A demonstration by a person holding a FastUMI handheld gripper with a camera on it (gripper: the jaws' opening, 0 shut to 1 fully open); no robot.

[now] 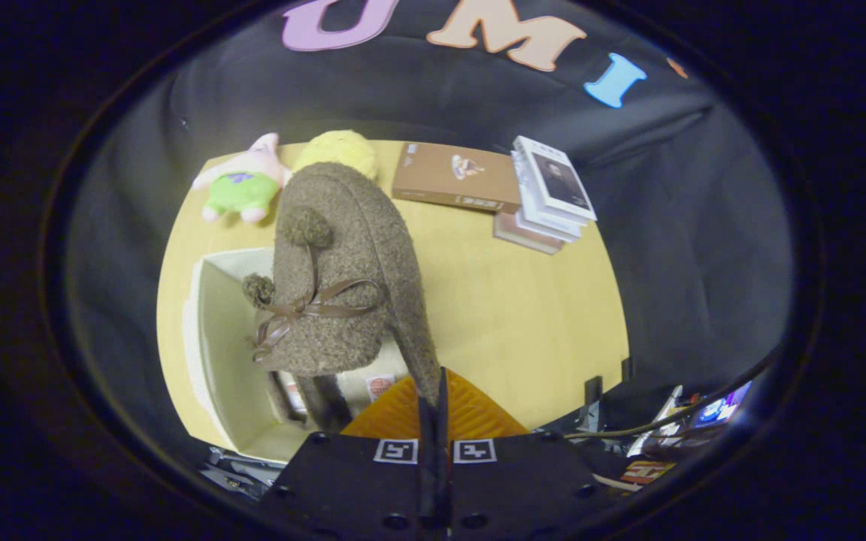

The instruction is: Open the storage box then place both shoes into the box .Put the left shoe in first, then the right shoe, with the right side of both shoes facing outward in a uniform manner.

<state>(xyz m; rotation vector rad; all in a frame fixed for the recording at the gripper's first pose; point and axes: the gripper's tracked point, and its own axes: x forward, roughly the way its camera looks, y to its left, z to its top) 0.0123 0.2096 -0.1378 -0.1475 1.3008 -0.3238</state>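
A brown fuzzy shoe [346,263] with a ribbon bow and pompoms hangs from my gripper [433,402], whose orange fingers [470,413] are pressed together on the shoe's heel edge. The shoe is held above the open white storage box [211,330], which stands on the yellow table [523,315] to the left of the fingers. Inside the box, under the held shoe, part of another dark shoe [324,402] shows near the box's near end. The box's inner wall and floor are pale and mostly bare.
At the table's far side lie a pink and green plush star [241,188], a yellow plush [339,152], a brown flat box [454,178] and a stack of books [549,195]. Cables and clutter [673,428] sit off the table's near right corner.
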